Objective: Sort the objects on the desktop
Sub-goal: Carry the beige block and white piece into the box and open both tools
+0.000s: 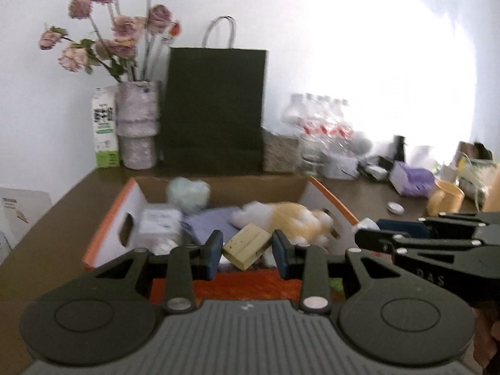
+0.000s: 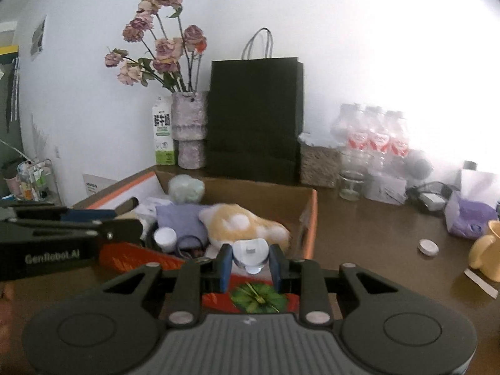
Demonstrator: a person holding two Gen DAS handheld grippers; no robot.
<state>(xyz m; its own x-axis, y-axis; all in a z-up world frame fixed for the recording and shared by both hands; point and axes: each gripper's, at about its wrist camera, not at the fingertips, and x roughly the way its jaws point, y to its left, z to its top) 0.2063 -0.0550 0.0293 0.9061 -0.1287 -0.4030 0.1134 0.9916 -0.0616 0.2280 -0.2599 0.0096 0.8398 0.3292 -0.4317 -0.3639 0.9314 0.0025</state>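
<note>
An open cardboard box (image 1: 109, 222) with orange edges stands on the brown desk; it also shows in the right wrist view (image 2: 307, 215). It holds a yellow-and-white plush toy (image 1: 290, 218), a purple cloth (image 1: 209, 222) and a pale green fluffy ball (image 1: 187, 193). My left gripper (image 1: 247, 250) is shut on a small tan wooden block (image 1: 247, 245), held over the box's near edge. My right gripper (image 2: 250, 264) is shut on a small white and clear bottle-like object (image 2: 251, 251), also held over the box. The right gripper shows in the left wrist view (image 1: 368, 229).
A black paper bag (image 1: 212, 106), a vase of dried roses (image 1: 137, 125) and a milk carton (image 1: 104, 128) stand at the back wall. Water bottles (image 2: 375, 137), a glass jar (image 2: 351, 178), a purple pack (image 2: 468, 222), a yellow mug (image 2: 487, 250) and a small round cap (image 2: 428, 247) lie right of the box.
</note>
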